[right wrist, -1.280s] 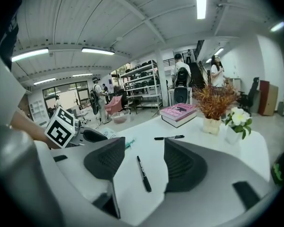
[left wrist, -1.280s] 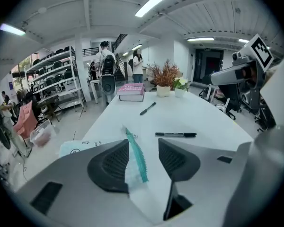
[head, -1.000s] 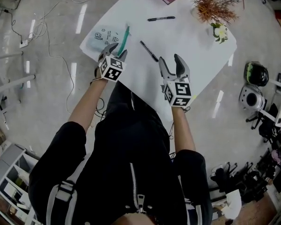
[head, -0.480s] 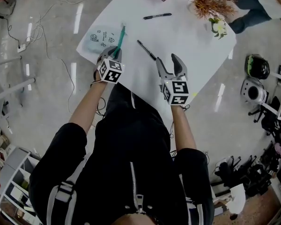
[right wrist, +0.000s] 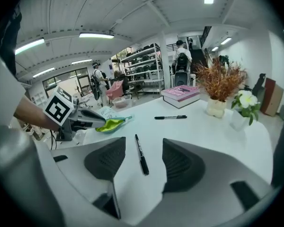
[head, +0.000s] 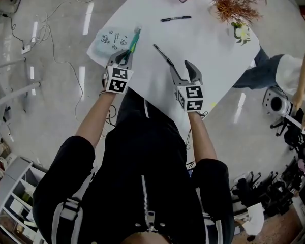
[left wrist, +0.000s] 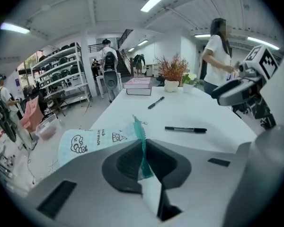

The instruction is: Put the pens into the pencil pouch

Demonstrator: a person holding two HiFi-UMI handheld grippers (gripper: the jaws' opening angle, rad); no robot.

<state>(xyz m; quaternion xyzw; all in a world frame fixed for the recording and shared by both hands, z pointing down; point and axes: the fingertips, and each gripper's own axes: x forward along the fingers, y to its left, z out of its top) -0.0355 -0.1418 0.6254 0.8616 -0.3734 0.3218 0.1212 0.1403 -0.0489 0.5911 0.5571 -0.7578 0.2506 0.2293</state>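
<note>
Left gripper view: left hand-held gripper (left wrist: pixel 143 148) has just closed, pinching the pencil pouch (left wrist: pixel 92 141) by its teal zipper edge. Right hand-held gripper (right wrist: pixel 142 145) is spread, with the black pen (right wrist: pixel 140 156) between its jaws on the bench (right wrist: pixel 203 131). Risk: the thin fabric slips and the pouch mouth collapses.

Pale blue doodled pouch (head: pixel 111 38), black pens (head: pixel 163 56), white table (head: pixel 208 50)

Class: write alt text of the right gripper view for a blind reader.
The right gripper's open jaws frame a black pen on a white table. At left, the left gripper, jaws just closed, pinches the pencil pouch; a second pen and a book lie farther back.
</note>
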